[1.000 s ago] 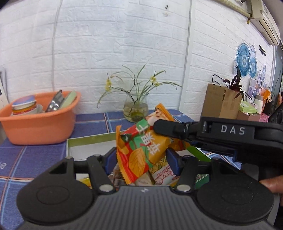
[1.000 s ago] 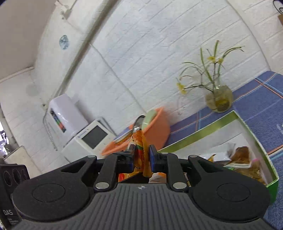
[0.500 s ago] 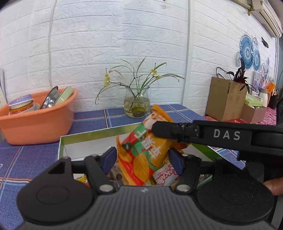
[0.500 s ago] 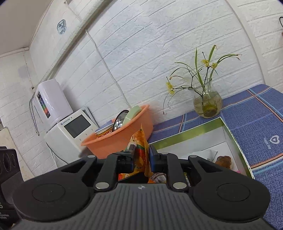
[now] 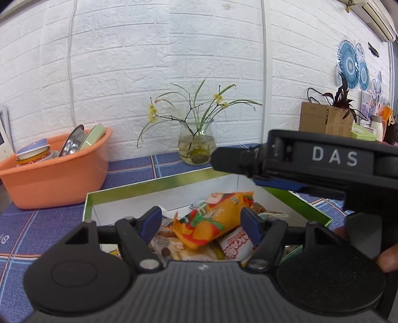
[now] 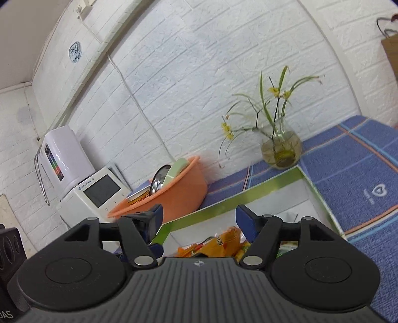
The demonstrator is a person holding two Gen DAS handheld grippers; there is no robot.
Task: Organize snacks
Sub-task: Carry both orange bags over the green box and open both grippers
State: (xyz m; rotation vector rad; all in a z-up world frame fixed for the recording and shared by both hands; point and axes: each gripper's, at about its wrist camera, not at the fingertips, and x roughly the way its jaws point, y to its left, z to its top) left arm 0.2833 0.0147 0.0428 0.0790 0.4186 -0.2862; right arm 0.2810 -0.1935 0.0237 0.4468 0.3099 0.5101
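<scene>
Orange packet (image 5: 214, 218) lies whole in the left view, half hidden in the right.

"DAS" stands on the right gripper (image 5: 238, 171) body (white letters); the snack packets' print seems unreadable.

A white brick-patterned wall (image 5: 199, 62) ran behind the table, with a thin pipe (image 5: 264, 74) climbing it. The tabletop wore a blue cloth (image 6: 348, 174) crossed by orange and pale stripes. Against the wall stood a glass vase (image 5: 196, 149) of thin yellow-flowered stems and an orange basin (image 5: 57, 179) holding dishes. Beside the basin sat a white appliance (image 6: 94, 193) with a screen. Off to one side were a cardboard box (image 5: 323, 119), blue round wall ornaments (image 5: 350, 67), and what looked like an air conditioner (image 5: 380, 20) high up.
</scene>
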